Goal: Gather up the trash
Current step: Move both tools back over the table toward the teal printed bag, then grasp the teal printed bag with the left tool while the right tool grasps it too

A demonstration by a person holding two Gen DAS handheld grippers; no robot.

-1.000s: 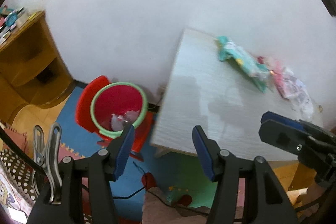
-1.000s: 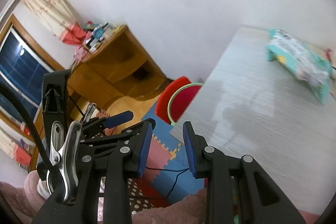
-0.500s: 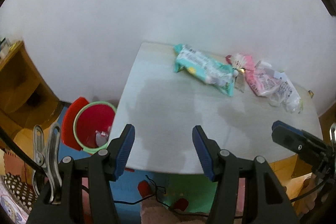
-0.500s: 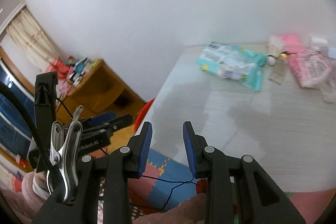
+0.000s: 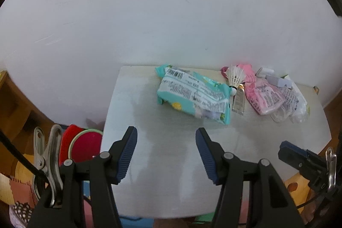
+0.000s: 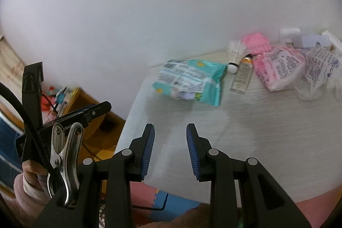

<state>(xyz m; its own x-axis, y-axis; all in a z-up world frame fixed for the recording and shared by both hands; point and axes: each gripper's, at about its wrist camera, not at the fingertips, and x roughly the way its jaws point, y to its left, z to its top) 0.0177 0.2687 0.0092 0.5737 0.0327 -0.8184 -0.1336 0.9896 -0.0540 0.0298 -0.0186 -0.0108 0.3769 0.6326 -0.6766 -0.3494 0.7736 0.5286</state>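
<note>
Trash (image 5: 193, 97) litters table (image 5: 171, 174) — both claws gape, empty.

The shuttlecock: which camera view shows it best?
The left wrist view: the shuttlecock is sharp there, feathers and cork both plain. In the right wrist view it is blurred and pale against the wall.
</note>
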